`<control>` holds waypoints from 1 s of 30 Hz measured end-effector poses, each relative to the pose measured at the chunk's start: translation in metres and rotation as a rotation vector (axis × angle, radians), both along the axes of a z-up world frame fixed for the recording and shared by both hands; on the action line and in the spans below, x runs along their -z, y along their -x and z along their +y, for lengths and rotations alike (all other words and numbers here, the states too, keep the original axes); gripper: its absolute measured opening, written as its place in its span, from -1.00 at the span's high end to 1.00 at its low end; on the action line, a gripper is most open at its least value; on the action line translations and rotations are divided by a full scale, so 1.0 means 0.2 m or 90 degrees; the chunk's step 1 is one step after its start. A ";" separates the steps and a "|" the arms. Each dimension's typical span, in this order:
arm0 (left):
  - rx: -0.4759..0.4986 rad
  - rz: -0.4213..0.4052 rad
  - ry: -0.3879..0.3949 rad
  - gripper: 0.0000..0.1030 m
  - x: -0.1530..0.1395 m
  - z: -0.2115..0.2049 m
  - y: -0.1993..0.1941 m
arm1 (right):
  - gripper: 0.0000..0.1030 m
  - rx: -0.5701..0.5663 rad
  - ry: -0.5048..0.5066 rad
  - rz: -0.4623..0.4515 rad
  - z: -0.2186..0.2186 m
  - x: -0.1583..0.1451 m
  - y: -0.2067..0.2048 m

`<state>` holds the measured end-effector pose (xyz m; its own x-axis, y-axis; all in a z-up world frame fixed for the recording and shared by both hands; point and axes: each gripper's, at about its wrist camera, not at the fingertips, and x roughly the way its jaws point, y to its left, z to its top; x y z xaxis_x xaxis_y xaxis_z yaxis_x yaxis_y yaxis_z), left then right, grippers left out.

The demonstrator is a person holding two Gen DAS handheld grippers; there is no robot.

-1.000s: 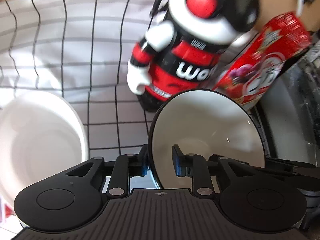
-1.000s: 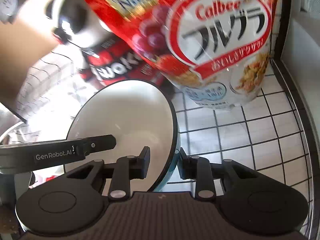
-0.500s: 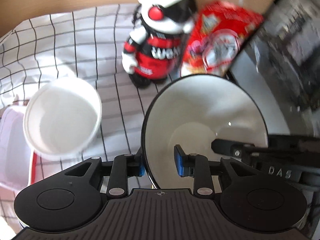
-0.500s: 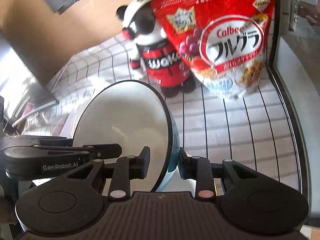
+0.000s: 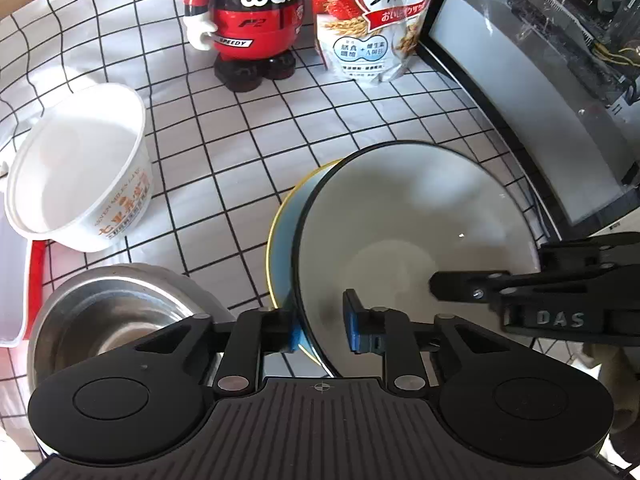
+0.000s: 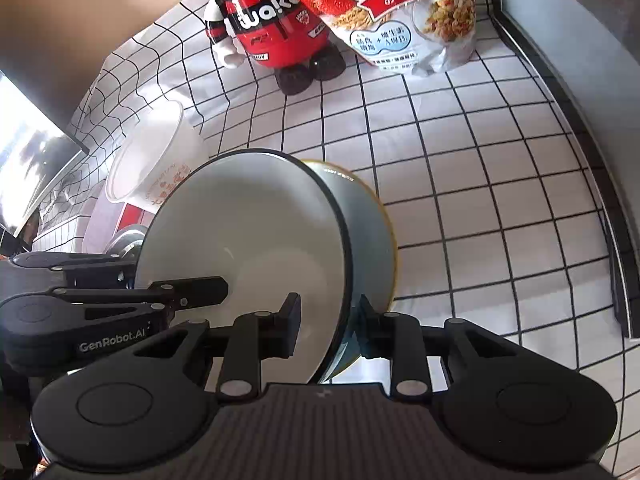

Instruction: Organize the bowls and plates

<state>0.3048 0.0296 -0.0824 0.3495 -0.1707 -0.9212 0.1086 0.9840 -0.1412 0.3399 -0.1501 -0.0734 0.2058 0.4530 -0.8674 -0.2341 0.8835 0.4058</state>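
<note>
Here the left gripper (image 5: 322, 330) straddles the near rim of the white bowl (image 5: 408, 240), its jaws having just been closing with a gap still showing at the inner blue pad, while the right gripper (image 6: 326, 330) is clenched on the opposite rim. The bowl sits nested in a blue bowl (image 5: 286, 240) on the checked cloth (image 5: 360, 120). From the left view, a steel bowl (image 5: 100, 320) lies at nine o'clock, a paper tub (image 5: 80, 168) at ten, a red figurine (image 5: 248, 20) at eleven and a cereal bag (image 5: 372, 20) at twelve.
</note>
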 end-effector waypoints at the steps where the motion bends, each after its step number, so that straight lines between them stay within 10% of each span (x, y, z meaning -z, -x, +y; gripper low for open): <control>1: 0.000 0.001 0.001 0.58 0.00 0.00 -0.01 | 0.44 -0.002 0.003 -0.003 0.00 0.00 0.00; 20: 0.019 -0.029 -0.016 0.56 -0.06 0.06 0.09 | 0.43 -0.030 0.025 -0.019 0.03 0.03 -0.07; 30: -0.022 -0.083 -0.021 0.56 -0.13 0.10 0.14 | 0.42 -0.038 0.067 -0.119 0.03 -0.07 -0.03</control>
